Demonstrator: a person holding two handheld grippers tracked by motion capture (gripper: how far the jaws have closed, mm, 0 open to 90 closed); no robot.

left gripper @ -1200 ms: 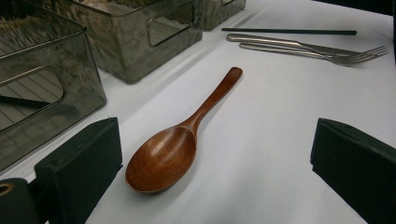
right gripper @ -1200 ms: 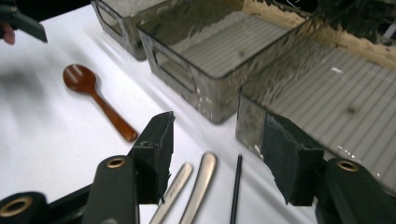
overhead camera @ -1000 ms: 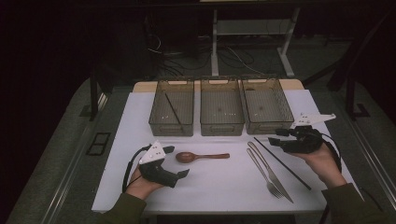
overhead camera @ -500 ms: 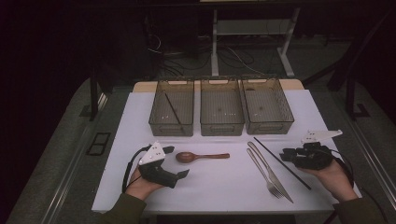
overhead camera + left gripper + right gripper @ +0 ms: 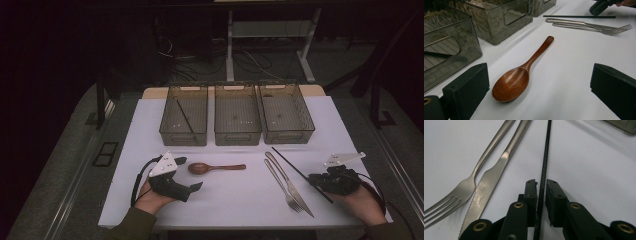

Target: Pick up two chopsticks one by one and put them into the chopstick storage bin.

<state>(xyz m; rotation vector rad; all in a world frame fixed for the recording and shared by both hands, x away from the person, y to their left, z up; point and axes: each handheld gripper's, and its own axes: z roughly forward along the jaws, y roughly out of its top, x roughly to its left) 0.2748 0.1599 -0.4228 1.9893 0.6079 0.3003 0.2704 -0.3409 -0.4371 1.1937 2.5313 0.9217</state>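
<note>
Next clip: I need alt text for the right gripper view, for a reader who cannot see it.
The right tongs have just been closing around a thin black chopstick lying on the white table, with the stick between the jaws and a slight gap at the right jaw. To the left lie a metal knife and fork.

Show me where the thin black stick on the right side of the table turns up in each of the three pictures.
High view: the black chopstick lies slanted at lower right, its near end at the right gripper.
Left gripper view: it runs level along the top edge, just behind the fork and knife.
Right gripper view: it runs up the middle, its near end between the jaws.
Shared landmark: the fork beside it.
</note>
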